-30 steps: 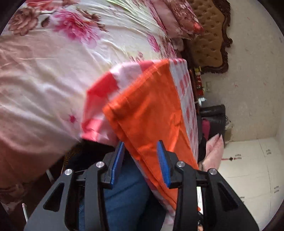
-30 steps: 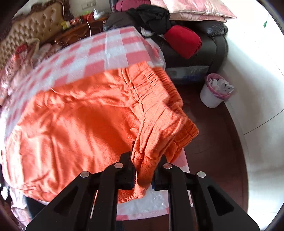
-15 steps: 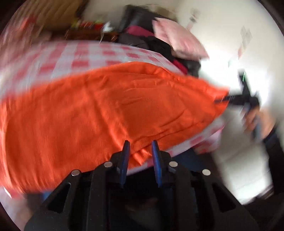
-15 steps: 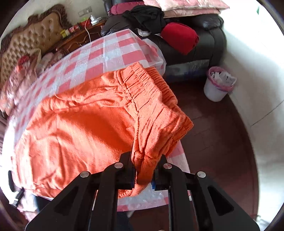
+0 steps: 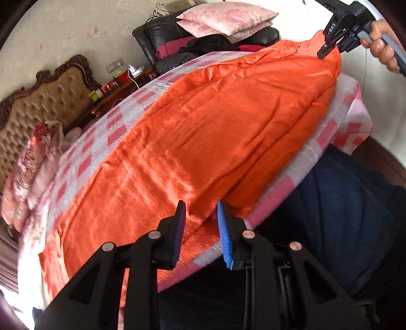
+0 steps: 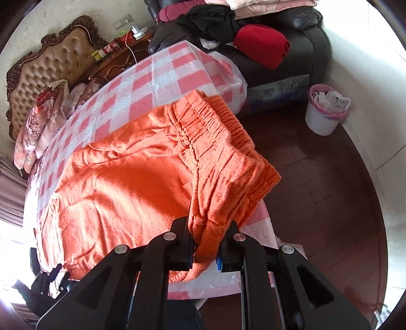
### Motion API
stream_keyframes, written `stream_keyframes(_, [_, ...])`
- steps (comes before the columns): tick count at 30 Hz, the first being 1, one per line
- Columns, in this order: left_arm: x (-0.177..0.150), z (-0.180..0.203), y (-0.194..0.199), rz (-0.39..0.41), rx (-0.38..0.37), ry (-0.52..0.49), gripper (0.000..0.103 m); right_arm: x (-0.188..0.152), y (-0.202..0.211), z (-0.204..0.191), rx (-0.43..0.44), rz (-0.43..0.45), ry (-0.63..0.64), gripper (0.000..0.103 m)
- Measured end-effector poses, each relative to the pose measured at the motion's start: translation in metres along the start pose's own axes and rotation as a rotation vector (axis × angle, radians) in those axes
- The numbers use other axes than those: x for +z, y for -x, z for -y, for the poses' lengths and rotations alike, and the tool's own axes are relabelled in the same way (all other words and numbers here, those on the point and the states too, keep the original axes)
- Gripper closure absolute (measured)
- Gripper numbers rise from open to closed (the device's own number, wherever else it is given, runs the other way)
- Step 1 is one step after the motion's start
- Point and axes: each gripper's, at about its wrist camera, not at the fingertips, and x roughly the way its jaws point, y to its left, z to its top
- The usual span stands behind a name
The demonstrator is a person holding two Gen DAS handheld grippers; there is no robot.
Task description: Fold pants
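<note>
- Your pants (image 5: 203,132) are a bright orange, fuzzy, towel-like fabric, spread lengthwise over the pink-and-white checked tablecloth (image 6: 162,83), which has a slick, plastic-looking sheen.
- The waistband (image 6: 210,121) is a gathered elastic band with tight ribbed puckers; it sits at the end of the table nearest the sofa, and one corner of it droops past the table edge.
- Your right gripper (image 6: 205,250) is clamped on a bunched fold of that waistband, the cloth squeezed into a thick wad between its fingers. The left wrist view shows the same gripper (image 5: 327,49) pinching the far orange end, with your hand (image 5: 383,52) on its handle.
- Your left gripper (image 5: 200,223) has its blue-padded fingers (image 5: 223,228) apart, straddling the near folded edge of the pants without pressing on it.
- Along that near edge the fabric lies in two layers, the top one smooth with shallow wrinkles.
- A white bin (image 6: 323,114) with a pink liner stands on the dark wood floor by the wall, holding white scraps of paper or packaging.
- The black leather sofa (image 6: 299,43) carries a red folded cloth (image 6: 261,45), dark clothes and pink satin pillows (image 5: 225,17).
- A tufted tan headboard (image 6: 50,68) with a carved dark frame stands behind the table.
</note>
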Motion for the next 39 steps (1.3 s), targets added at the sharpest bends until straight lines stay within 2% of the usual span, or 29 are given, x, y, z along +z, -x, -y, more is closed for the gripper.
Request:
stream_keyframes(2, [0.001,0.003,0.0,0.005,0.008,-0.024,0.083,0.0,-0.005,0.002,0.0,-0.011,-0.005,0.09])
stream_keyframes(4, [0.002,0.004,0.002,0.013,0.033,-0.053,0.099,0.0,-0.009,0.002,-0.005,-0.018,-0.002,0.088])
stream_keyframes(5, [0.003,0.004,0.006,0.03,0.044,-0.064,0.1,0.0,-0.01,0.001,-0.007,-0.018,0.0,0.088])
stream_keyframes(8, [0.007,-0.003,0.026,0.078,0.051,-0.064,0.1,0.0,-0.008,0.002,-0.004,-0.011,0.001,0.088])
stream_keyframes(11, [0.008,-0.011,0.049,0.113,0.034,-0.077,0.1,0.001,0.003,0.005,0.036,0.008,-0.019,0.088])
stream_keyframes(17, [-0.008,0.003,0.038,0.059,-0.016,-0.176,0.1,0.0,0.011,0.008,0.038,0.025,-0.034,0.088])
stream_keyframes(20, [-0.013,0.007,0.024,0.035,-0.03,-0.175,0.1,-0.003,0.0,0.005,-0.04,0.0,0.01,0.088])
stream_keyframes(21, [-0.014,0.007,0.021,0.038,-0.023,-0.173,0.098,-0.006,-0.004,0.002,-0.088,-0.007,0.042,0.088])
stream_keyframes(22, [-0.014,0.006,0.019,0.038,-0.028,-0.163,0.092,-0.008,-0.006,0.001,-0.109,-0.012,0.056,0.088])
stream_keyframes(24, [-0.015,-0.001,0.019,0.022,-0.074,-0.126,0.083,-0.011,-0.008,0.002,-0.153,-0.015,0.075,0.074])
stream_keyframes(25, [-0.016,-0.006,0.021,0.021,-0.09,-0.105,0.077,-0.012,-0.006,0.002,-0.19,-0.01,0.091,0.06])
stream_keyframes(26, [-0.017,-0.018,0.025,0.023,-0.121,-0.045,0.076,-0.013,-0.004,0.003,-0.223,0.0,0.104,0.049])
stream_keyframes(28, [-0.02,-0.05,0.031,0.032,-0.175,0.109,0.075,-0.015,0.003,0.011,-0.252,0.003,0.103,0.042])
stream_keyframes(29, [-0.024,-0.071,0.033,0.039,-0.175,0.195,0.074,-0.016,0.007,0.016,-0.253,0.002,0.09,0.041])
stream_keyframes(31, [-0.041,-0.119,0.034,0.05,-0.117,0.372,0.067,-0.015,0.019,0.022,-0.275,0.023,0.07,0.041])
stream_keyframes(34, [-0.095,-0.217,0.043,0.061,0.06,0.711,0.066,-0.005,0.038,0.011,-0.308,0.103,0.107,0.038])
stream_keyframes(36, [-0.132,-0.27,0.049,0.078,0.122,0.868,0.066,0.009,0.038,-0.007,-0.308,0.13,0.163,0.037])
stream_keyframes(39, [-0.171,-0.335,0.045,0.075,0.159,0.983,0.066,0.031,0.028,-0.039,-0.285,0.152,0.243,0.037])
